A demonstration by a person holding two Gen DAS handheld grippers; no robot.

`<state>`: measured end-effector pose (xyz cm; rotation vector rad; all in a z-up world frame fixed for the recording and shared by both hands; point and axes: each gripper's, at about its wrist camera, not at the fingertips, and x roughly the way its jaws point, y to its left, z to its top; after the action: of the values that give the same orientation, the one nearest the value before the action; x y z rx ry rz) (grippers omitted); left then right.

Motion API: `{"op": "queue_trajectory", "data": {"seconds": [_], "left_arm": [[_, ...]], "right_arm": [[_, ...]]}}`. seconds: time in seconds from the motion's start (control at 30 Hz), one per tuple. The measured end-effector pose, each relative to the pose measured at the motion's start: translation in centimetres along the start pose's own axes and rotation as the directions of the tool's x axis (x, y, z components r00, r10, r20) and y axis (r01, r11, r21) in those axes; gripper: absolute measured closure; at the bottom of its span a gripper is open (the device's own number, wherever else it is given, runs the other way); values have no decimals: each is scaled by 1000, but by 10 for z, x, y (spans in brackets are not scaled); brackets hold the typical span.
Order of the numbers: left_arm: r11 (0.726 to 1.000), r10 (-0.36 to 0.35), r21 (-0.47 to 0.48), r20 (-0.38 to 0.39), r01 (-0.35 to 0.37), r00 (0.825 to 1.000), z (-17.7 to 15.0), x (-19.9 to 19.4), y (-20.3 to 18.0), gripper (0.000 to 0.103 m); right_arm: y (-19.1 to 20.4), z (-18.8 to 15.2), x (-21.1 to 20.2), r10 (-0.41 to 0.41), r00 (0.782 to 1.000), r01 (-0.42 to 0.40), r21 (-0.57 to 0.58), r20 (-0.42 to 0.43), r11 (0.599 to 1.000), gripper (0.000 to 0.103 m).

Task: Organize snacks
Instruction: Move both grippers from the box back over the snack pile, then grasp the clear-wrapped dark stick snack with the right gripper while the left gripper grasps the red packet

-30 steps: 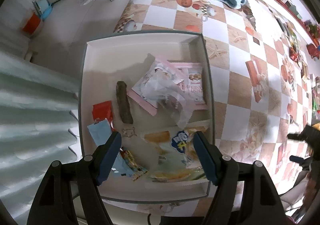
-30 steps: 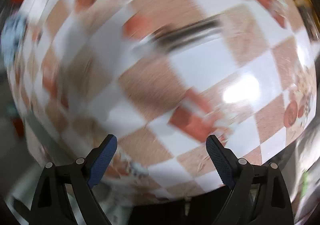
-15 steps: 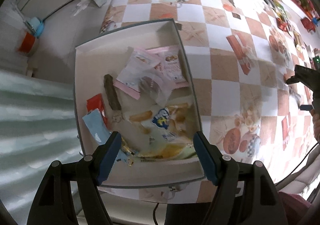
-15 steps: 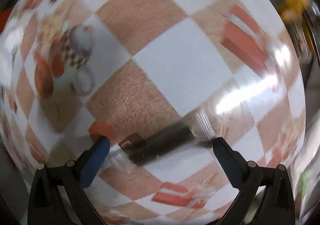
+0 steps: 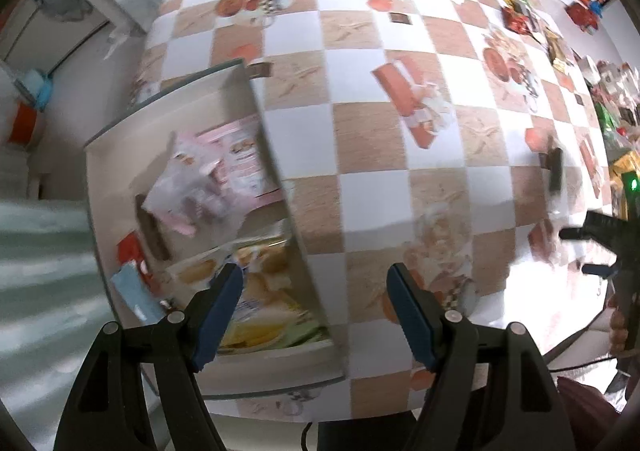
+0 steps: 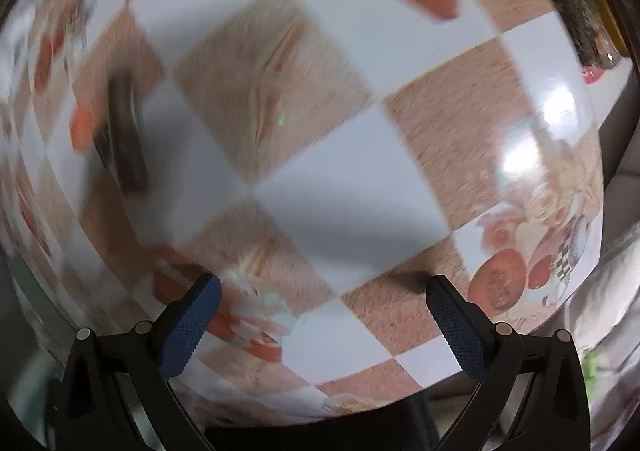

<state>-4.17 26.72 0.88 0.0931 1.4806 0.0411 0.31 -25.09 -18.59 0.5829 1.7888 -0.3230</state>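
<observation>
Swinging the left tool (image 5: pixel 313 275) over toward 3 o'clock, so leaving the white box (image 5: pixel 168 107) out at 9 o'clock and no longer straight below as it was a moment ago. Keeping that tool spread wide and holding nothing. Seeing a pink packet (image 5: pixel 236 159), a yellow bag (image 5: pixel 256 311) and a dark stick (image 5: pixel 150 227) already lying in the box.

Moving the right tool (image 6: pixel 322 283) too, spread wide and empty, hovering over the checkered counter (image 6: pixel 344 187). Losing the dark snack bar (image 6: pixel 122 139) from between its fingers: sitting right in the gap half a second ago, now lying blurry out at 9 o'clock in the right view. In the left view, finding that bar flat on the counter near 3 o'clock, well apart from the box.

Probably meaning no pick-up yet. Needing to bring the right tool back over the bar, pinch it, then carry it to the box. Also spotting more snacks (image 5: pixel 516 11) waiting along the far edge near 1 o'clock.
</observation>
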Motion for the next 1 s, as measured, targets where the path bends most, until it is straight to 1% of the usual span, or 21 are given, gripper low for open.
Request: {"op": "queue_trajectory", "data": {"seconds": [0.03,0.1,0.23,0.3,0.4,0.43,0.47,0.5,0.53,0.57,0.6,0.63,0.67,0.73,0.8,0.9,1.0], "left_arm": [[1000,-1,10,2,1,1000,2,0,-4,25],[999,-10,31,3,10,1000,6,-1,-13,25],[998,-26,65,12,26,1000,20,-5,-34,25],[996,-36,81,20,34,999,29,-8,-46,25],[994,-44,104,41,40,998,47,-13,-64,25],[993,-49,108,49,43,998,53,-15,-70,25],[993,-54,111,56,48,997,61,-17,-75,25],[992,-59,112,64,52,996,67,-18,-80,25],[992,-64,112,76,56,995,76,-21,-86,25],[992,-69,112,85,59,994,83,-22,-91,25],[991,-76,115,97,64,992,93,-24,-98,25],[991,-79,119,106,66,991,101,-25,-104,25],[990,-84,123,115,70,990,111,-26,-111,25],[986,-100,144,129,81,987,131,-25,-130,25],[982,-107,171,138,83,985,149,-22,-149,25],[973,-118,215,155,83,981,176,-16,-180,25],[968,-135,233,165,94,977,204,-5,-208,25]], "right_arm": [[2,2,-6,14,1000,-14,5,21,1000,0],[15,13,-20,18,998,-16,-32,65,999,0],[62,21,-33,-5,990,28,-162,143,986,0],[86,25,-36,-15,985,51,-206,173,977,0],[116,36,-39,-25,982,72,-251,189,965,0],[129,38,-41,-32,982,80,-257,187,963,5],[134,42,-39,-45,982,93,-266,182,959,14],[139,43,-37,-75,980,124,-278,182,952,16],[140,41,-36,-74,979,128,-291,191,948,21],[143,43,-38,-75,977,133,-301,197,944,33],[146,47,-42,-73,976,137,-313,206,940,42],[146,42,-46,-71,973,142,-332,217,932,63],[144,26,-49,-72,973,147,-345,221,927,82],[142,26,-49,-66,976,141,-373,206,917,82],[132,25,-51,-58,978,133,-390,199,911,82],[114,33,-53,-49,981,119,-381,188,917,82],[91,33,-51,-37,986,94,-358,162,929,82]]}}
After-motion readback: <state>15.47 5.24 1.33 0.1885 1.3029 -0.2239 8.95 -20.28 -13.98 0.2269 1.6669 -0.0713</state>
